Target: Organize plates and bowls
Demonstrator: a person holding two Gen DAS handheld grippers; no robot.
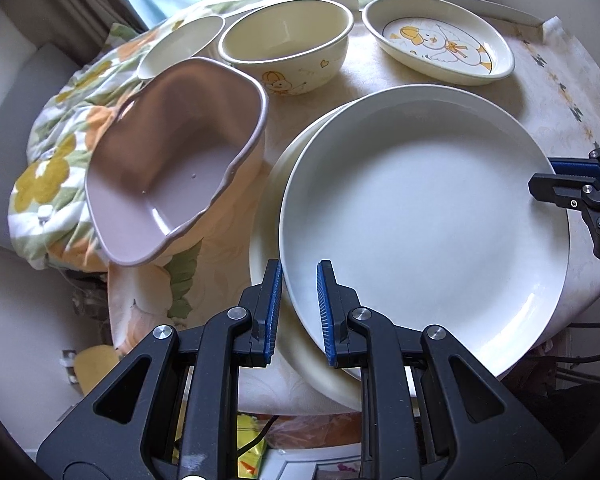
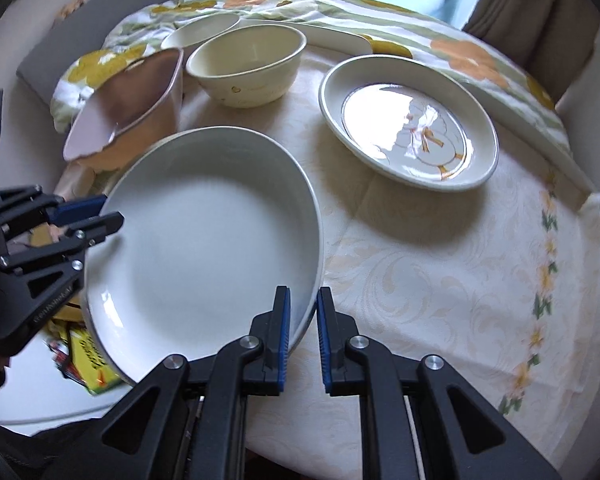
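The round table point(image 2: 440, 280), under a pale patterned cloth, filled most of both views; its lower right in the right wrist view lay bare to the edge, the widest open room. A flowered quilt point(image 2: 460, 52) bunched along the table's far edge and down its left side, closing off that border.

Two large plates sat at the near left edge. The top white plate point(image 1: 420, 208) was tilted, overhanging the table's rim at the lower right of the left wrist view, and a second cream plate point(image 1: 300, 360) showed beneath it as a crescent on the left. The left gripper point(image 1: 298, 312) was clamped on the white plate's near rim, and the right gripper point(image 2: 303, 336) was clamped on the opposite rim, each at its tightest.

One oval duck dish point(image 2: 408, 124) stood apart at the upper right, with clear cloth between it and the white plate. One mauve square bowl point(image 1: 172, 160), tipped on its side against the quilt, lay just beside the plates at the left. One cream duck bowl point(image 1: 288, 44) stood upright behind it, near but apart. One smaller cream bowl point(image 1: 180, 46) sat at the upper left, close against the duck bowl. Two flat white pieces at the far edge, one point(image 1: 488, 8) behind the dish, might have been further plates; too little showed to tell.
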